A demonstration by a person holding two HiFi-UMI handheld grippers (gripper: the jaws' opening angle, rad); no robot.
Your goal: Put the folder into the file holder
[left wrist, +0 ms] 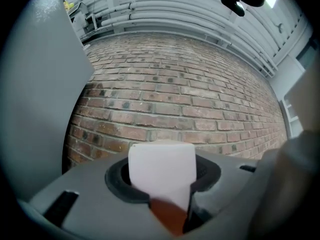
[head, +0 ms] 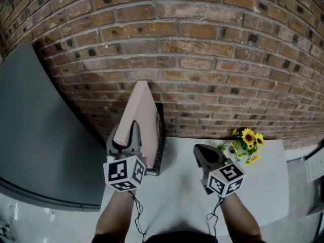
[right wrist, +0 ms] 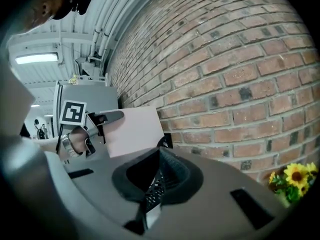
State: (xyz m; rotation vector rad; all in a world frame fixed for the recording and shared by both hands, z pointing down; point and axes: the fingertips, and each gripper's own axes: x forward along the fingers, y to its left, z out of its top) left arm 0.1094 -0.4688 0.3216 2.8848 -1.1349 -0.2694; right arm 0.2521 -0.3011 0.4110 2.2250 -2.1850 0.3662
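The folder (head: 142, 113), a pale pink, flat card one, stands on edge above the back left part of the white bench (head: 177, 196). It rises tall and leans a little toward the wall. The left gripper (head: 126, 135) holds it by its near lower edge, with the jaws pressed onto the cover from both sides and kept partly apart by its thickness. The right gripper (head: 205, 153) hangs over the middle of the bench, its jaws fully together with nothing between them.

Just beyond the left gripper, touching or nearly touching the folder's right face, stands the black wire-mesh file holder (head: 160, 140). Whether the folder's bottom edge has entered a slot cannot be told.

The folder looks light and fairly stiff, though a tall sheet held low will probably sway. Its smooth cover may also slip, so a firm hold near the spine seems wisest.

Farther right, small yellow artificial sunflowers (head: 246, 143) sit at the bench's back edge, against the red brick wall (head: 202, 59).
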